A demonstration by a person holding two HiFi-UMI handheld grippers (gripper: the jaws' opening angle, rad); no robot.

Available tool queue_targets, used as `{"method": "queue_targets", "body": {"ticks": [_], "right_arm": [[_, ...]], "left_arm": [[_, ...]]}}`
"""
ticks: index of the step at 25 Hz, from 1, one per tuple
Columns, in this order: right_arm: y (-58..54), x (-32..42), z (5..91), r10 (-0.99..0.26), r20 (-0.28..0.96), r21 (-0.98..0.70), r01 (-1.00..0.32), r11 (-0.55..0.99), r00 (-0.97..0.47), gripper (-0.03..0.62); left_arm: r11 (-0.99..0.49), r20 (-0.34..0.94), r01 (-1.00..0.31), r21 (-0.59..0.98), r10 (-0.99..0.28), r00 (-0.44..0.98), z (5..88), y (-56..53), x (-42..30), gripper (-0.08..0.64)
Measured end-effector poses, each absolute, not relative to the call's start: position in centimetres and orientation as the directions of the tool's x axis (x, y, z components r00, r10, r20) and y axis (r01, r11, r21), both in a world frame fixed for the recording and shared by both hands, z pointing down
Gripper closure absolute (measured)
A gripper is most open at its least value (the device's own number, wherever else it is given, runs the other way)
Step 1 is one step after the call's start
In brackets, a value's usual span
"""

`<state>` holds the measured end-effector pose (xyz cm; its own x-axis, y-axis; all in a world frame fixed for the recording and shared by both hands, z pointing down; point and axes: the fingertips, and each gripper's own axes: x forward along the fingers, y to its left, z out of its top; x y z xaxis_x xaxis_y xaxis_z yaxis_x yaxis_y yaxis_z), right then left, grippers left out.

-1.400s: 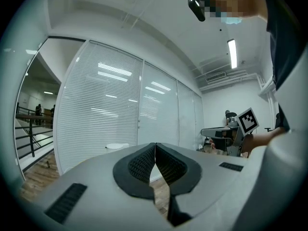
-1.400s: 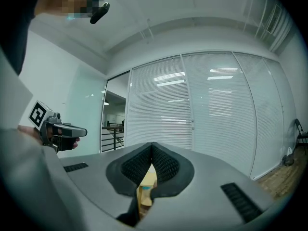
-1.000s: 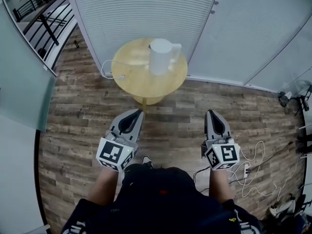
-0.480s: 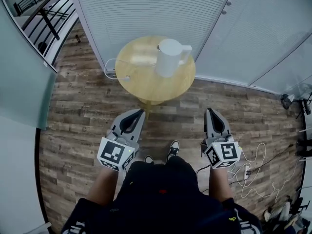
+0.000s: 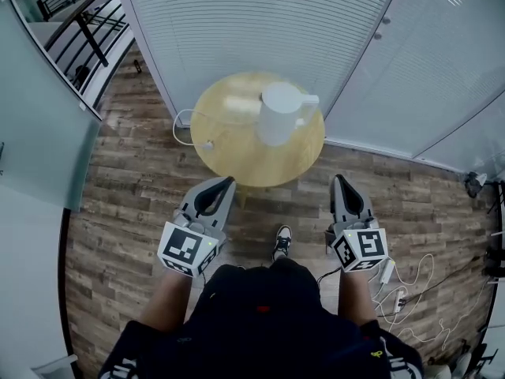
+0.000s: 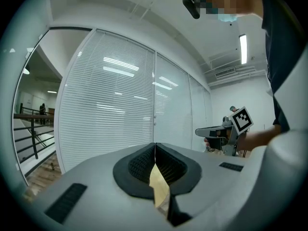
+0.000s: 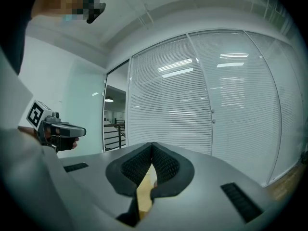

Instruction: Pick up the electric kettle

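A white electric kettle (image 5: 281, 114) stands upright on a round wooden table (image 5: 237, 152), its spout to the right. A white cord (image 5: 193, 133) runs off the table's left side. My left gripper (image 5: 223, 181) and my right gripper (image 5: 340, 181) hover level over the floor, short of the table's near edge and apart from the kettle. In the left gripper view the jaws (image 6: 155, 146) are shut and empty. In the right gripper view the jaws (image 7: 152, 146) are shut and empty too. Both gripper views show only a sliver of the tabletop through the jaw gap; the kettle is hidden there.
A wall of white blinds (image 5: 260, 22) curves right behind the table. A glass partition (image 5: 35, 133) and a railing (image 5: 79, 30) stand at the left. White cables and a power strip (image 5: 398, 287) lie on the wooden floor at the right. The person's shoe (image 5: 281, 241) is between the grippers.
The table and kettle have come closer and shifted right in the head view as the person steps forward. Both grippers stay shut, moving with the body.
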<state>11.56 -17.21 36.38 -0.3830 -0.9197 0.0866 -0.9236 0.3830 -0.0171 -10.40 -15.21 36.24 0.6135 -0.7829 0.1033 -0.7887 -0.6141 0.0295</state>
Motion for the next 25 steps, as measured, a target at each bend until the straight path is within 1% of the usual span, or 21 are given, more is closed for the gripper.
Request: {"method": "queue_targets", "body": {"ticks": [9, 17, 21, 25], "right_arm": [[-27.2, 16.8, 37.2, -0.892, 0.099, -0.04, -0.898, 0.439, -0.44, 0.568], [-35.2, 21.3, 40.6, -0.851, 0.157, -0.051, -0.865, 0.5, -0.501, 0.566], [-38.5, 21.8, 43.0, -0.841, 0.194, -0.046, -0.861, 0.507, -0.505, 0.566], [-40.6, 20.7, 44.8, -0.833, 0.223, -0.025, -0.857, 0.514, -0.506, 0.565]], "left_arm": [[-0.556, 0.13, -0.831, 0.024, -0.822, 0.554, 36.1, -23.9, -5.1, 0.537], [-0.482, 0.167, -0.876, 0.014, -0.862, 0.478, 37.4, -30.4, -0.2, 0.537], [-0.453, 0.2, -0.891, 0.025, -0.871, 0.448, 38.6, -32.4, 0.4, 0.537], [-0.43, 0.224, -0.902, 0.045, -0.875, 0.428, 40.0, -33.6, -0.7, 0.537]]}}
